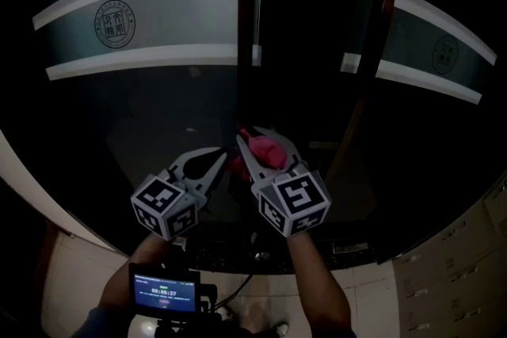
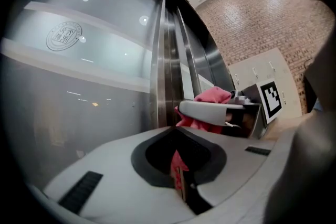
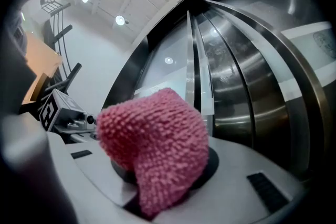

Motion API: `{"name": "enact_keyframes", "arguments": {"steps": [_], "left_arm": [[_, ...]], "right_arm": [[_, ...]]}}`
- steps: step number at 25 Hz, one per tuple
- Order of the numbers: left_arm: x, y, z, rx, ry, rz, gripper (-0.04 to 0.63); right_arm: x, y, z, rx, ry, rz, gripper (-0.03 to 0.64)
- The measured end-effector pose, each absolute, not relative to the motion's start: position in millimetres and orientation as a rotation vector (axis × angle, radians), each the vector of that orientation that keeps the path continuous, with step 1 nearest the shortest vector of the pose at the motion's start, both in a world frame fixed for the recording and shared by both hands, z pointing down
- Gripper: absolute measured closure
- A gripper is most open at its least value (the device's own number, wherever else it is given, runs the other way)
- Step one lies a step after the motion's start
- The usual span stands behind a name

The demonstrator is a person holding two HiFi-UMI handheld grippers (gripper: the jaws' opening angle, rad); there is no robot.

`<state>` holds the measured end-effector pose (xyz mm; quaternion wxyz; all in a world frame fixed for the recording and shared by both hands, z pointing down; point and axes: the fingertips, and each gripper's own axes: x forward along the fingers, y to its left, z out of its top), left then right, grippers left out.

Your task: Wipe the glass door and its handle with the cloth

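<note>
The dark glass door (image 1: 142, 99) carries white bands and a round logo (image 1: 116, 23). Its upright metal handle (image 1: 247, 28) runs just above both grippers, and shows as steel bars in the left gripper view (image 2: 160, 71) and the right gripper view (image 3: 190, 76). My right gripper (image 1: 257, 138) is shut on a bunched pink cloth (image 1: 268, 150), which hides its jaw tips (image 3: 157, 155). My left gripper (image 1: 224, 161) sits close beside it on the left, jaws together with a pink sliver of cloth (image 2: 178, 165) in the seam.
A second glass panel with taped bars (image 1: 356, 28) stands to the right of the handle. Pale lockers (image 1: 451, 273) line the lower right, and a brick wall (image 2: 252, 23) rises behind. A small device with a lit screen (image 1: 164, 290) hangs at the person's chest.
</note>
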<state>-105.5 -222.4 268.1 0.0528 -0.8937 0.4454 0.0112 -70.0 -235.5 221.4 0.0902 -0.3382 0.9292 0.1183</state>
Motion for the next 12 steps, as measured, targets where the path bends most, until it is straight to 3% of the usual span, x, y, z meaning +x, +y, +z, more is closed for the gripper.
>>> {"name": "enact_keyframes", "arguments": {"steps": [12], "left_arm": [[-37, -121, 304, -2.678, 1.385, 0.093, 0.584]], "right_arm": [[14, -124, 281, -0.966, 2.788, 0.232, 0.537]]}}
